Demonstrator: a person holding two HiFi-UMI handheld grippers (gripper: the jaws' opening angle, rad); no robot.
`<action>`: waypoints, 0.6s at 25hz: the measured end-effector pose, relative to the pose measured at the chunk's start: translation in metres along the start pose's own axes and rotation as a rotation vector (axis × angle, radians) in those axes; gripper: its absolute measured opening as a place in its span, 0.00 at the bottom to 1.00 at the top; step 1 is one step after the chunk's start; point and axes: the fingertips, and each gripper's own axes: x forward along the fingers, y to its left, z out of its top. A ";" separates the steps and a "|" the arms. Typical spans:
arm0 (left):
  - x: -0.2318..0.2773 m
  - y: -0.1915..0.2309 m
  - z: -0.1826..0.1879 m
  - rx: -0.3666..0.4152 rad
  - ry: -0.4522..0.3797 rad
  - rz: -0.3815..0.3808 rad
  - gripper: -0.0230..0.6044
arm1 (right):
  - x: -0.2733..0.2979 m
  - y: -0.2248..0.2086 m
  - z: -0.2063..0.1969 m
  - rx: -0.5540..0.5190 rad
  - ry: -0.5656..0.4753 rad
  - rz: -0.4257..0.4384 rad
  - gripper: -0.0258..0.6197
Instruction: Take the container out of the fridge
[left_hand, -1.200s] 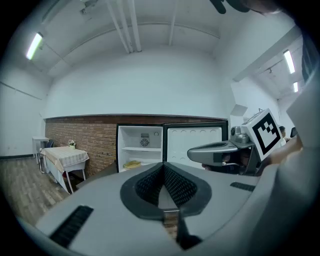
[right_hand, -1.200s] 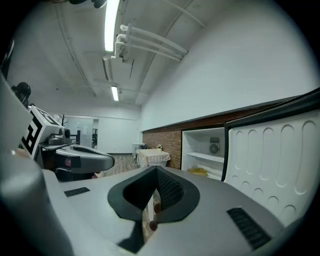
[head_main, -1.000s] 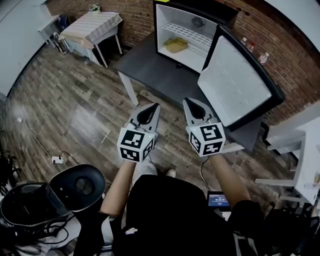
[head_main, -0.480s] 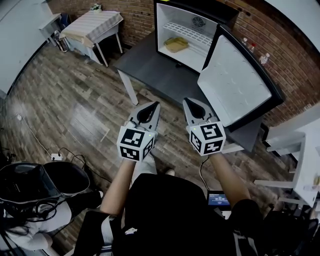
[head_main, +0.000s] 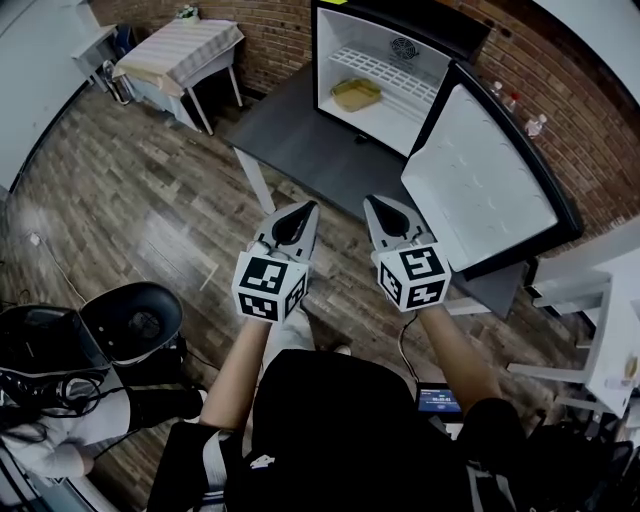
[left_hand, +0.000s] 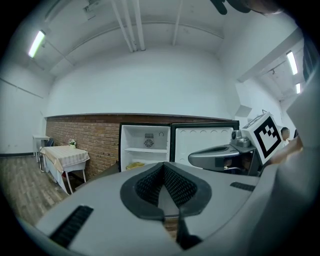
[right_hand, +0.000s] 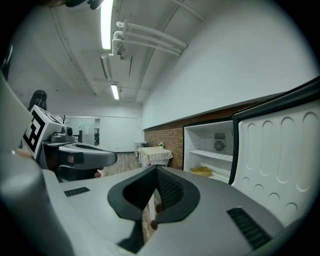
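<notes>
Brick wall (head_main: 275, 45), open fridge (head_main: 330, 62), yellow container (head_main: 355, 94) inside, draped table (head_main: 180, 50)

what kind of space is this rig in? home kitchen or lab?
Probably a lab or studio mock-up, not a home kitchen: a mini fridge stands open on a dark table against a brick wall. There is wood-look flooring, and black gear with cables sits on it.

It looks like a staged test room: a mini fridge (head_main: 385, 115) on a dark table (head_main: 300, 140), a brick wall (head_main: 270, 45), a plank floor (head_main: 130, 200) and a fluorescent tube (left_hand: 36, 44) overhead.
</notes>
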 end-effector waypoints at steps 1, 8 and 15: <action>0.005 0.005 0.000 0.000 0.001 -0.003 0.06 | 0.006 -0.002 0.001 -0.001 0.001 -0.002 0.10; 0.042 0.041 0.008 0.000 0.003 -0.020 0.06 | 0.052 -0.020 0.012 0.000 0.009 -0.010 0.10; 0.075 0.079 0.014 -0.005 0.012 -0.026 0.06 | 0.097 -0.036 0.024 0.010 0.009 -0.016 0.10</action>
